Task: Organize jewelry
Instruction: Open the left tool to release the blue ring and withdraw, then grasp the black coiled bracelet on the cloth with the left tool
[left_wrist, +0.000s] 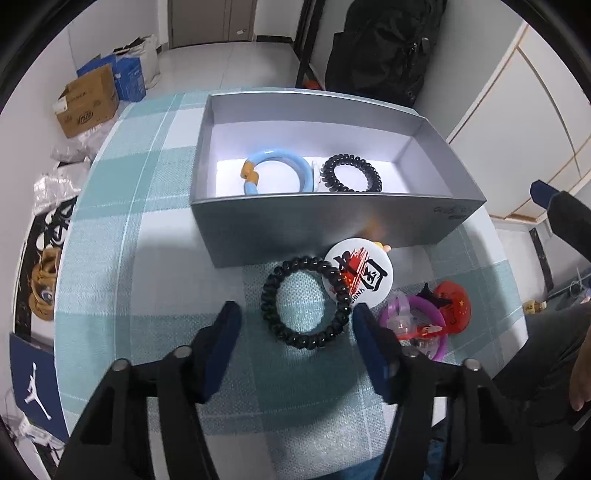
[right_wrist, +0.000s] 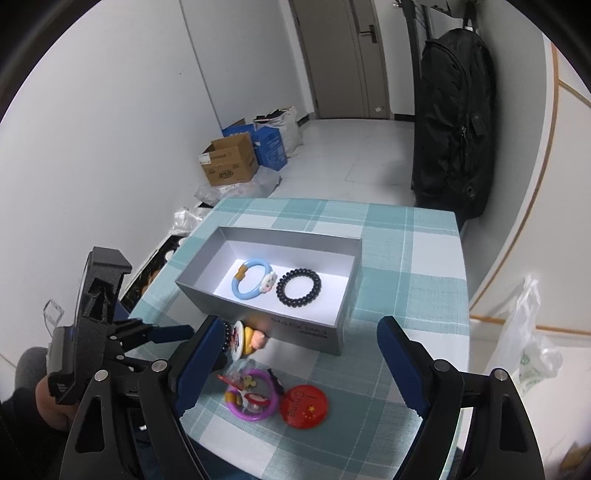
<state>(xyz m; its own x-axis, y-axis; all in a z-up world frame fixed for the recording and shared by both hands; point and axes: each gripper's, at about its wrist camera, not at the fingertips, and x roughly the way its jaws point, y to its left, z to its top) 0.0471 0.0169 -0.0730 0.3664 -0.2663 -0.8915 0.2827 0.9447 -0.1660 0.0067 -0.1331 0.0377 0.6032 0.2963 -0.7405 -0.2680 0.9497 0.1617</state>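
Note:
A grey open box (left_wrist: 317, 221) (right_wrist: 258, 306) holds a light blue bracelet (left_wrist: 277, 171) (right_wrist: 253, 282) and a black spiral hair tie (left_wrist: 351, 173) (right_wrist: 298, 287). Outside it on the checked cloth lie a second black spiral hair tie (left_wrist: 306, 303), a white round badge (left_wrist: 364, 275) (right_wrist: 238, 338), a purple bracelet (left_wrist: 424, 314) (right_wrist: 255, 397) and a red badge (left_wrist: 454, 306) (right_wrist: 306, 406). My left gripper (left_wrist: 295, 321) is open, its fingers either side of the loose hair tie. My right gripper (right_wrist: 299, 332) is open and empty above the purple bracelet and red badge.
The table (right_wrist: 417, 266) carries a teal and white checked cloth. Cardboard and blue boxes (right_wrist: 236, 158) stand on the floor beyond. A black bag (right_wrist: 454, 122) hangs at the back right. A plastic bag (right_wrist: 532, 332) lies off the table's right edge.

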